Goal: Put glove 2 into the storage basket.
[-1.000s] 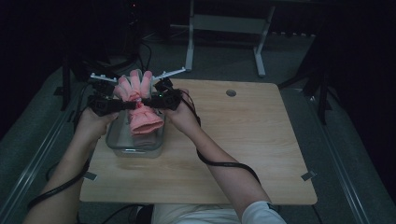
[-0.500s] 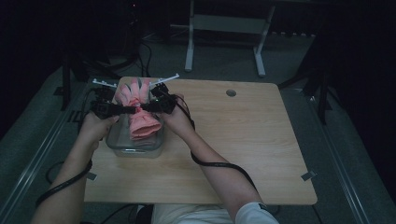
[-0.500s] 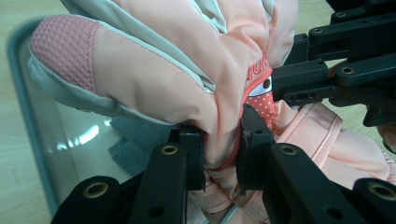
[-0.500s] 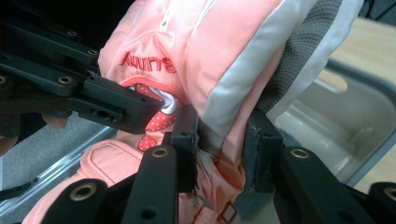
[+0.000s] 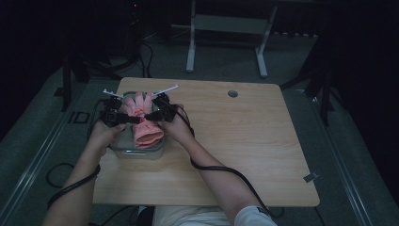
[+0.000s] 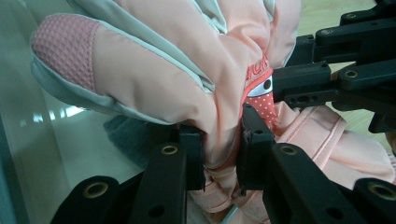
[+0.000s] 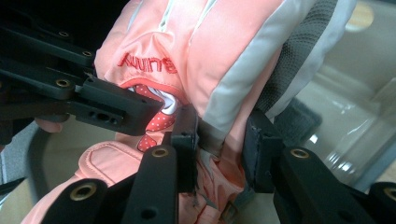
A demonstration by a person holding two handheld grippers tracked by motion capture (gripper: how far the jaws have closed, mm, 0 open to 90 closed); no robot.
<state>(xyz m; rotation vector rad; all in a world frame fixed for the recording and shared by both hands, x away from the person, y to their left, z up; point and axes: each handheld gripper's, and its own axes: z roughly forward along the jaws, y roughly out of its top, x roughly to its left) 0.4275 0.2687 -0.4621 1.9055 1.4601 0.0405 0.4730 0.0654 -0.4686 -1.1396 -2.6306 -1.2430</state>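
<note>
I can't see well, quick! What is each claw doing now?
Left gripper: closed on the padded pink winter glove.
Right gripper: closed on that same glove, over the clear plastic box.

A padded pink glove [image 6: 154,79] of smooth, matt woven cloth, trimmed with pale grey piping and a rougher mesh-textured patch at one fingertip, carries stitched lettering and a dotted red emblem; it sits above a clear, glossy plastic container [image 5: 123,149] whose walls throw bright reflections, between matt black hard-plastic fingers [image 6: 191,154] set with brass-coloured metal eyelets, on a pale wood-grain worktop [image 5: 244,141] with a dull, smooth finish
</note>
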